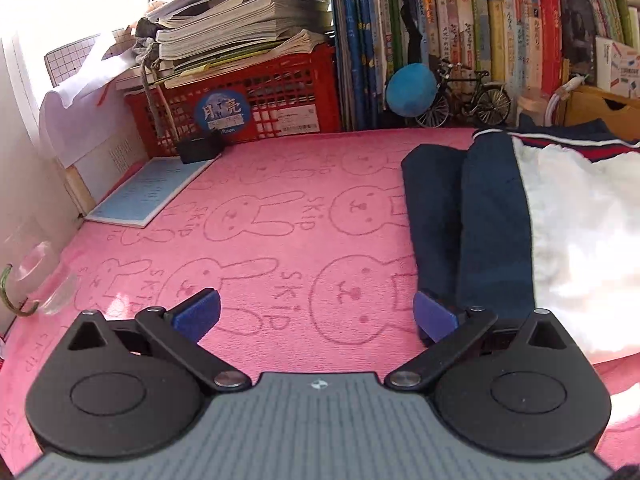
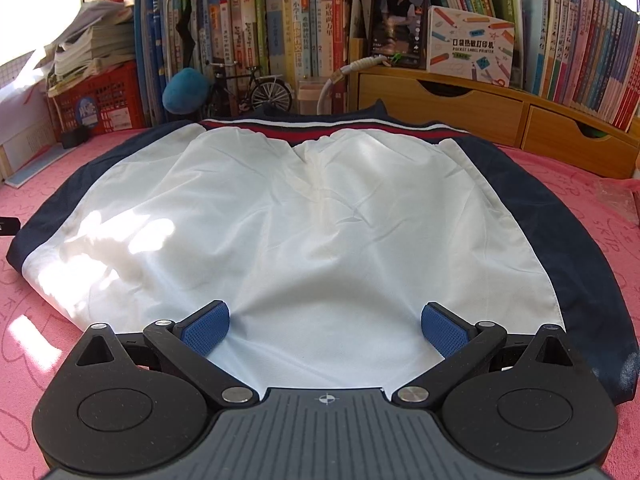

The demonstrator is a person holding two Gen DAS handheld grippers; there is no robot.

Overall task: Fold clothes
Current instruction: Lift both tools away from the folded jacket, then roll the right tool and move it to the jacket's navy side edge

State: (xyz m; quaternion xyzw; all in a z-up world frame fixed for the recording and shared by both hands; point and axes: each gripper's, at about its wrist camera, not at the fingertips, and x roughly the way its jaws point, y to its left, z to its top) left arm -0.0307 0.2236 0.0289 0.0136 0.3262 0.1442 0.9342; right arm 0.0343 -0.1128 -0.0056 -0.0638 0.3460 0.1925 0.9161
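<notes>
Left gripper point(image 1: 316, 314): jaws spread wide and holding nothing, poised low over the pink rabbit-print towel point(image 1: 280, 216), its right pad point(image 1: 434, 318) just beside the near end of a navy sleeve point(image 1: 436, 220). Right gripper point(image 2: 325, 326): likewise released and empty, blue pads point(image 2: 206, 328) set apart above the near hem of the jacket point(image 2: 320, 220). The garment, a white windbreaker-type jacket with navy sleeves and a red-and-white striped band point(image 2: 332, 125) at its far edge, lies spread flat on the towel, occupying the right and centre of the work surface; whether it lies front-up or back-up cannot be told from these views. The left sleeve appears already laid lengthwise along the body, forming two parallel navy ridges. Beyond: a red crate point(image 1: 256, 100) under stacked papers, a model bicycle point(image 1: 468, 96), a row of books point(image 2: 580, 48), a wooden drawer unit point(image 2: 500, 120).

Technique for the step in hand, judged as seizing an edge for the next fold: close each gripper on a single layer near a corner of the hem, lift both ends evenly, and carry the fabric across without dragging the sleeve out of line
</notes>
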